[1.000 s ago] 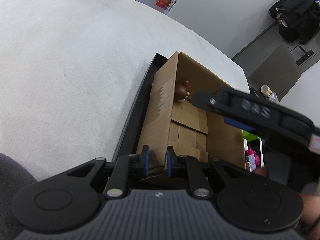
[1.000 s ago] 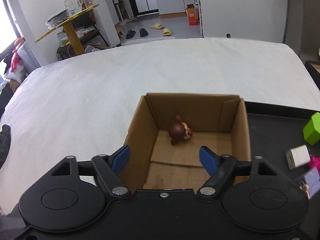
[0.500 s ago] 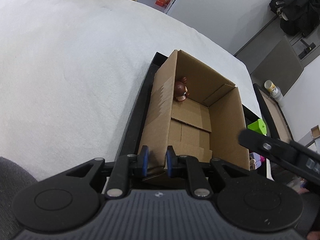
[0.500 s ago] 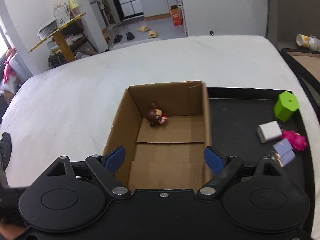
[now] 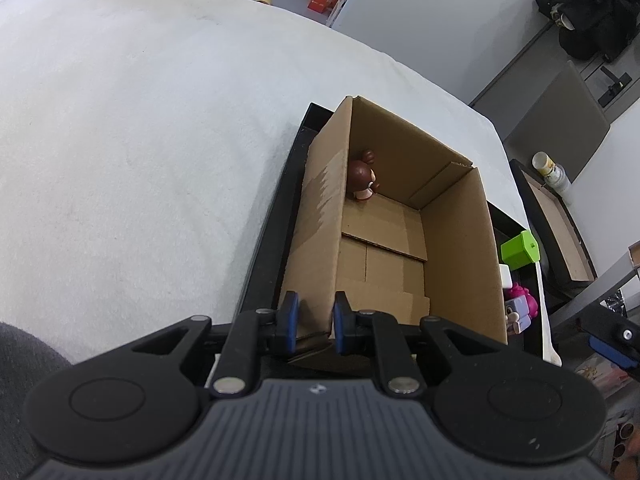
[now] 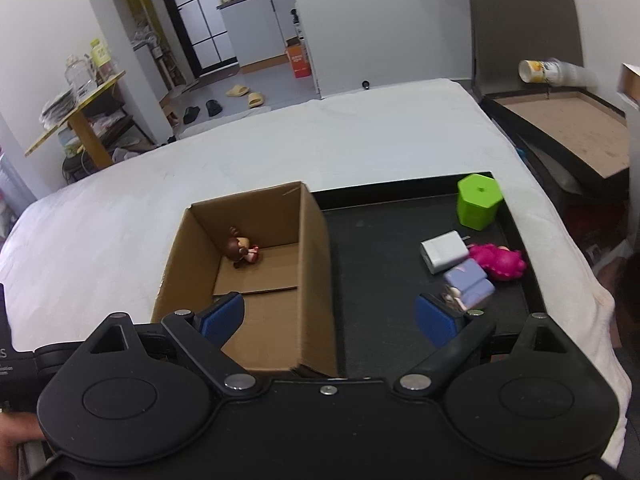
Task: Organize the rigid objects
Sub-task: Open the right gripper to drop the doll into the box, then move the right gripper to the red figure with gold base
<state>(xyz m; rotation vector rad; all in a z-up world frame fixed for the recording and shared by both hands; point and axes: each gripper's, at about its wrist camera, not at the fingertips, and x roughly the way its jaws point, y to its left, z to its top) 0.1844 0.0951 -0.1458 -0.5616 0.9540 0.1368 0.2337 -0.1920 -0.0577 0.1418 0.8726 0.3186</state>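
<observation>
Left gripper, lower centre of frame, jaws clamped on near wall of cardboard box; brown figurine sits in box's far corner. Right gripper, jaws wide apart, hangs over box edge and black tray. Green block, white charger, pink toy, purple toy lie on tray, frame right.

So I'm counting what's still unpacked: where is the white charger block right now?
In the right wrist view, the white charger block lies on the black tray, right of the cardboard box, between the green hexagonal container and the magenta toy.
</observation>
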